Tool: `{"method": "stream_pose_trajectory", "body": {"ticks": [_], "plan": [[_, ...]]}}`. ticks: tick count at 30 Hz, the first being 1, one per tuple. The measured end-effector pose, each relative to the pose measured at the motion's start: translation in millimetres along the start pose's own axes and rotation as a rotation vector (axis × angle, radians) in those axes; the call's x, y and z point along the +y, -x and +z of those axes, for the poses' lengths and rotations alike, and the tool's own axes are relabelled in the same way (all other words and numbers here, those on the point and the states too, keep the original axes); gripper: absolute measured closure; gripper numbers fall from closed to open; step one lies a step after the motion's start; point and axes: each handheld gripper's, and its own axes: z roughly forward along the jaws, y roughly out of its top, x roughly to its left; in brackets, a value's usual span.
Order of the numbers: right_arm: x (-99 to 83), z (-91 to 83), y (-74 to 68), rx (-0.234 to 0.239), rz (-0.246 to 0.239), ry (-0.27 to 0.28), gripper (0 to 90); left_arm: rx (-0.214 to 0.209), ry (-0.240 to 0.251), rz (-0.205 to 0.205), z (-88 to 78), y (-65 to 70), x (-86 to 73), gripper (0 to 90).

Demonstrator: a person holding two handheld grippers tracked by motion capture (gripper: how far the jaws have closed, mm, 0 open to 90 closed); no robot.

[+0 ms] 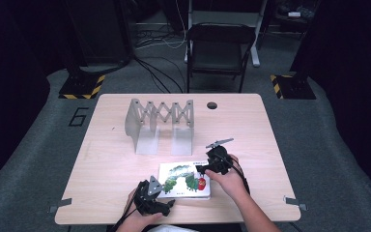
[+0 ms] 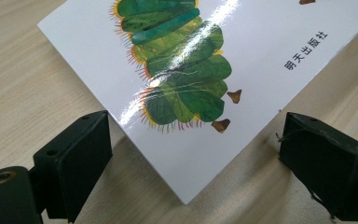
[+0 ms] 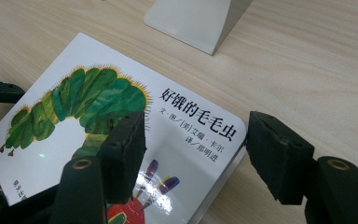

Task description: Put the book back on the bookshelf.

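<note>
between both tongs (image 1: 160, 197), the book (image 1: 183, 180)

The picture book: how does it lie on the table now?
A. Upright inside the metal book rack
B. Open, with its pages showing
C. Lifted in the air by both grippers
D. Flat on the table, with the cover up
D: the picture book lies flat and closed on the table, caterpillar cover up, in front of the book rack.

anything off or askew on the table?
Nothing damaged or spilled. The book lies flat near the front edge, slightly skewed to it. The rack stands upright behind. Both claws, left and right, are open at the book's corners.
</note>
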Motion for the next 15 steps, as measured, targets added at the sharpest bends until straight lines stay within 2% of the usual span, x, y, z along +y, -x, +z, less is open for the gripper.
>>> {"method": "stream_pose_trajectory", "body": {"ticks": [7, 8, 10, 15], "plan": [[-0.3, -1.8, 0.3, 0.004, -0.006, -0.003, 37.9, 0.017, -0.022, -0.027, 2.3, 2.8, 4.3, 7.8], [-0.2, -1.7, -0.6, 0.003, 0.002, 0.0, 37.9, 0.023, -0.034, -0.012, 2.3, 2.8, 5.1, 6.8], [-0.2, -2.8, -0.8, -0.001, -0.003, -0.01, 37.9, 0.029, -0.031, -0.028, 4.8, 5.2, 6.1, 4.6], [2.2, -5.0, -2.7, 0.001, -0.011, -0.002, 37.9, 0.044, -0.05, -0.038, 7.3, 7.4, 8.8, 0.0]]}}
